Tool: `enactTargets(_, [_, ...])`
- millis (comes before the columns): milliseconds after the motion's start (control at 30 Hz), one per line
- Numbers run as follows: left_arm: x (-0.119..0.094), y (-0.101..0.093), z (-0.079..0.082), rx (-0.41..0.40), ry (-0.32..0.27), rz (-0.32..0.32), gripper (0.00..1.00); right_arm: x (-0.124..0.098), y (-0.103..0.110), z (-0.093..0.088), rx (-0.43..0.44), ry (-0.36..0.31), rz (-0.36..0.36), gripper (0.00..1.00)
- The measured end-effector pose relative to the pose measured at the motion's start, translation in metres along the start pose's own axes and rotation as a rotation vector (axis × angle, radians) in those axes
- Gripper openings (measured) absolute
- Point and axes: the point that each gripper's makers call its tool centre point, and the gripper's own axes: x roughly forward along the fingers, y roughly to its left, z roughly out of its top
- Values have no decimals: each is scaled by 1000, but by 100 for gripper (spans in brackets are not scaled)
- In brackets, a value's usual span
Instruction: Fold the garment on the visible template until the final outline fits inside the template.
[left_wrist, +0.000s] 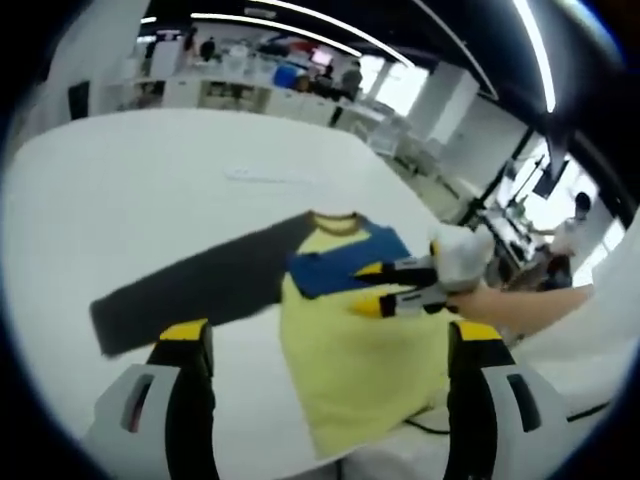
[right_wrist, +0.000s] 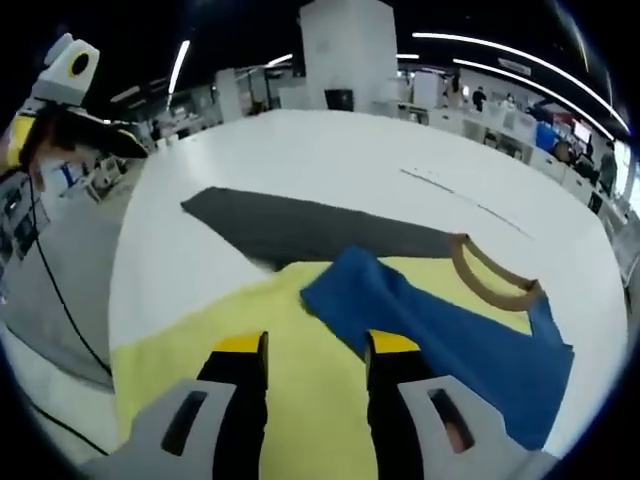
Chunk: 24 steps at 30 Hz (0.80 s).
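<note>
The white table (left_wrist: 150, 190) carries a shirt (left_wrist: 360, 370) with a yellow body, lying at about five o'clock in the left gripper view. Its dark grey sleeve (left_wrist: 190, 285) stretches flat toward nine o'clock; its blue sleeve (left_wrist: 340, 265) is folded across the chest below the tan collar (right_wrist: 490, 275). In the right gripper view the blue sleeve runs from centre to four o'clock. The left gripper (left_wrist: 325, 345) hangs above the table, jaws spread wide with nothing between them. The right gripper (right_wrist: 315, 345) has its jaws parted over the edge of the blue sleeve; whether they pinch cloth I cannot tell.
</note>
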Motion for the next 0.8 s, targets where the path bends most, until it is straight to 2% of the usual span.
enactTargets(133, [1,-7,3,12,-4,-5,94,-14,-5,-3,30,-5,-12,45])
enactTargets(367, [0,-10,1,14,-5,9,93,-49,-3,13,72,-65,2,59])
enactTargets(500, [0,-11,-2,16,2,24,92,-66,-6,14,80,-81,-8,64])
enactTargets(800, [0,-20,4,20,-10,25,92,-96,-19,-5,107,-64,-35,73])
